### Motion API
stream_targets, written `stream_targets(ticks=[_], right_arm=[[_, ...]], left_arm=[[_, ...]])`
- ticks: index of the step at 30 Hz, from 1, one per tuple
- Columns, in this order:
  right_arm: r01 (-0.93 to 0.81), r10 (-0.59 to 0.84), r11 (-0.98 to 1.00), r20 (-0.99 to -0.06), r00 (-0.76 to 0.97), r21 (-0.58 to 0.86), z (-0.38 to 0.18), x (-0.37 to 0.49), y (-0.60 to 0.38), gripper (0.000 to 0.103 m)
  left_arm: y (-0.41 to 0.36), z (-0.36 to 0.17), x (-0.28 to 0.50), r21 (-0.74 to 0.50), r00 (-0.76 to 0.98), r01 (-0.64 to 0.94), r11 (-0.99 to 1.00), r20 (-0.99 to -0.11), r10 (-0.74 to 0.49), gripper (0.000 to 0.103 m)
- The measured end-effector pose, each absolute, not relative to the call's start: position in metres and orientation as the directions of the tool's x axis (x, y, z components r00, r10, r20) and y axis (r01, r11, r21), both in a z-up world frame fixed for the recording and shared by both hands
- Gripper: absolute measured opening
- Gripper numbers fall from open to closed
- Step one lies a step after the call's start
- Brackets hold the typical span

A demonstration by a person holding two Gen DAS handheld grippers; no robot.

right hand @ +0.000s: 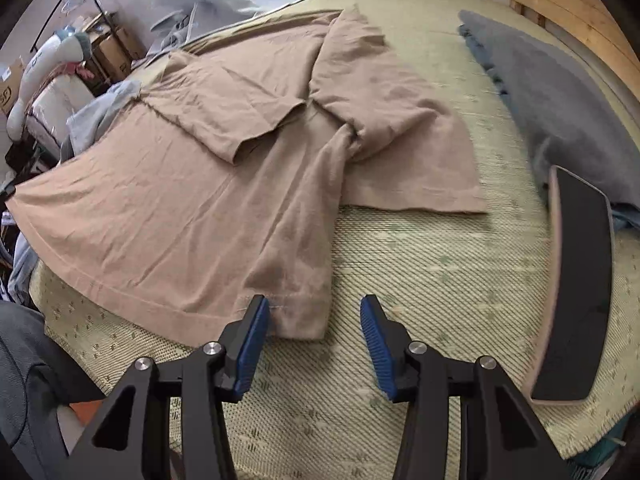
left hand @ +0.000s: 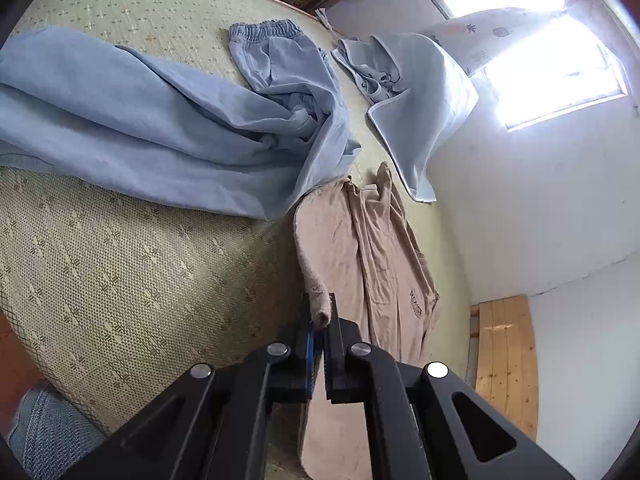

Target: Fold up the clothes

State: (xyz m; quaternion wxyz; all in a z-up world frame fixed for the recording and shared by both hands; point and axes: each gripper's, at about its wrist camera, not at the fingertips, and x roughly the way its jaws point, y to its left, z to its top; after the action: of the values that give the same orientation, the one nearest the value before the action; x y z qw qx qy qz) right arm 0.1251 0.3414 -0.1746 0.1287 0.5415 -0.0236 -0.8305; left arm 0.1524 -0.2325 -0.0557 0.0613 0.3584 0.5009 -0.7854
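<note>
A tan T-shirt lies spread on the green patterned mat, both sleeves folded inward over its body. My right gripper is open just above the mat, its blue pads either side of the shirt's near hem corner, not touching it. In the left wrist view the same tan shirt hangs lifted on one side, and my left gripper is shut on a bunched edge of it.
Crumpled light-blue trousers and a light-blue blanket lie farther off on the mat. A grey folded cloth and a black phone rest right of the shirt. A wooden headboard and white wall bound the bed.
</note>
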Motion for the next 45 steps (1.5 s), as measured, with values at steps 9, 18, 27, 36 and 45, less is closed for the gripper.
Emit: stream_targets(ticks=[9,18,27,36,45], right_arm=[[0.268,-0.184,-0.959,-0.915,-0.360,0.088,-0.172,0.126,0.323,0.003],[0.299,-0.126,-0.954,-0.925,-0.359,0.014,-0.141,0.140,0.332,0.002],[0.361,-0.071,-0.930,-0.929,-0.364,-0.070,-0.103,0.158,0.338,0.001],[0.388,-0.040,-0.918,-0.951,-0.307,-0.087,-0.095,0.185,0.338,0.001],[0.399,-0.034,-0.913,-0.957,-0.287,-0.087,-0.092,0.194,0.334,0.002]], left_arm=[[-0.231,-0.056,0.156,-0.737,-0.731,0.455,-0.499,-0.630,0.265,0.002],[-0.235,-0.050,0.172,-0.727,-0.730,0.470,-0.501,-0.639,0.242,0.002],[-0.233,-0.045,0.202,-0.711,-0.713,0.480,-0.514,-0.657,0.243,0.001],[-0.232,-0.048,0.237,-0.679,-0.679,0.514,-0.524,-0.695,0.235,0.001],[-0.232,-0.058,0.239,-0.646,-0.638,0.550,-0.530,-0.734,0.233,0.002]])
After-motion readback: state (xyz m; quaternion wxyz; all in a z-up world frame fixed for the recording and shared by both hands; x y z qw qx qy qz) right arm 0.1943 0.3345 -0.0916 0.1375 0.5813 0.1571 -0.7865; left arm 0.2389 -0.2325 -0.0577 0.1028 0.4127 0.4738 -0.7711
